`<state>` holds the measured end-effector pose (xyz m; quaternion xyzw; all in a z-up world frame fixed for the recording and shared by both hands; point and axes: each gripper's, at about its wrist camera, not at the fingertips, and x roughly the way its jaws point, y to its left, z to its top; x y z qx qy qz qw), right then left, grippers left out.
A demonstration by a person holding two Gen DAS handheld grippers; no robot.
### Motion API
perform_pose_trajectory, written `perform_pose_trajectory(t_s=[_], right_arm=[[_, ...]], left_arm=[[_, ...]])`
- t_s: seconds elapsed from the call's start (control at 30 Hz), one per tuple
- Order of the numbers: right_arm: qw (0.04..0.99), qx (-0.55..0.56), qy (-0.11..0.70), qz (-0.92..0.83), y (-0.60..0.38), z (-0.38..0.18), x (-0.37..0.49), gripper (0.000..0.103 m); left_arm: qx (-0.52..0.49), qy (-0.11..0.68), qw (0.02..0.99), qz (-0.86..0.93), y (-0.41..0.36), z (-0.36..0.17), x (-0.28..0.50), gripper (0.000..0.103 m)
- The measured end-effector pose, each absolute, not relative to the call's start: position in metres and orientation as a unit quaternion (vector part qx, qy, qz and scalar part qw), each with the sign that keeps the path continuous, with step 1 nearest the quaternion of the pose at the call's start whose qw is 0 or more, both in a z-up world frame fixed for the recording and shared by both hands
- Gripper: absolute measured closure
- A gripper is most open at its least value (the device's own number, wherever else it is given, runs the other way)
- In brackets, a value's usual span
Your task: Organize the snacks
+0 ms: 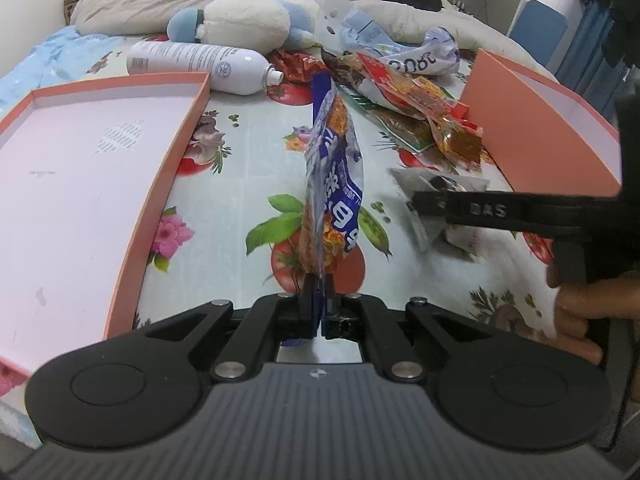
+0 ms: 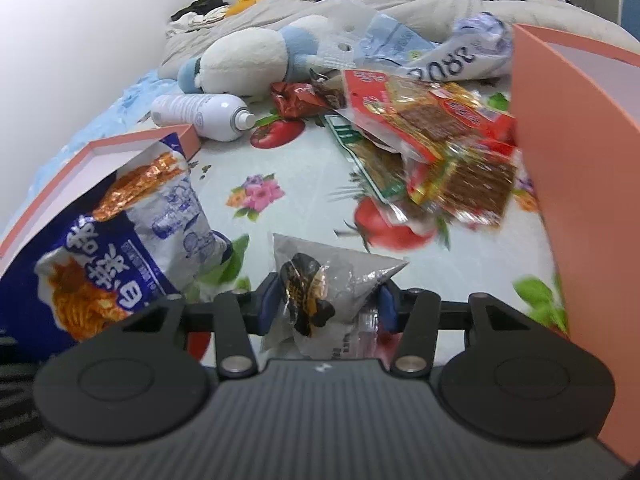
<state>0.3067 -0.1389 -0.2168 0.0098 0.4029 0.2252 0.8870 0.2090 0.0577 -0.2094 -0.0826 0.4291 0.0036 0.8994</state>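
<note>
My left gripper [image 1: 320,304] is shut on the bottom edge of a blue and white noodle packet [image 1: 336,184], which stands upright over the flowered sheet. The same packet [image 2: 120,248] fills the lower left of the right wrist view. My right gripper [image 2: 326,304] has a grey snack packet [image 2: 348,276] with a dark and gold print between its blue pads [image 2: 267,304], and both pads press on its sides. From the left wrist view, one of the right gripper's fingers [image 1: 460,208] crosses that grey packet [image 1: 414,188], just right of the noodle packet.
A shallow pink lid [image 1: 172,184] lies left, a deeper pink box [image 1: 520,128] [image 2: 580,200] right. Several red and orange snack packets [image 1: 420,100] [image 2: 432,140] are heaped between them, farther back. A white bottle [image 1: 200,64] and a plush toy [image 1: 240,20] lie behind. A hand [image 1: 580,312] is at right.
</note>
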Motion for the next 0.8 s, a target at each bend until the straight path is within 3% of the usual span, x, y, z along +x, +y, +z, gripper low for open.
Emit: perform_pose_trajectory(t_s=[0.4, 0.5, 0.53, 0.57, 0.8], right_arm=[[0.897, 0.010, 0.392, 0.203, -0.195, -0.195, 0.246, 0.051], [0.898, 0.015, 0.391, 0.202, -0.205, -0.193, 0.238, 0.050], [0.898, 0.016, 0.390, 0.201, -0.208, -0.193, 0.235, 0.050], [0.899, 0.016, 0.389, 0.200, -0.210, -0.193, 0.233, 0.050], [0.902, 0.020, 0.384, 0.199, -0.221, -0.192, 0.222, 0.050]], left_arm=[[-0.073, 0.428, 0.900, -0.039, 0.027, -0.192, 0.166, 0.097], [-0.076, 0.430, 0.899, -0.027, 0.020, -0.189, 0.156, 0.063], [-0.078, 0.430, 0.899, -0.025, 0.020, -0.188, 0.153, 0.042], [-0.079, 0.429, 0.899, -0.018, 0.019, -0.187, 0.148, 0.028], [-0.083, 0.421, 0.903, -0.004, 0.027, -0.176, 0.133, 0.024]])
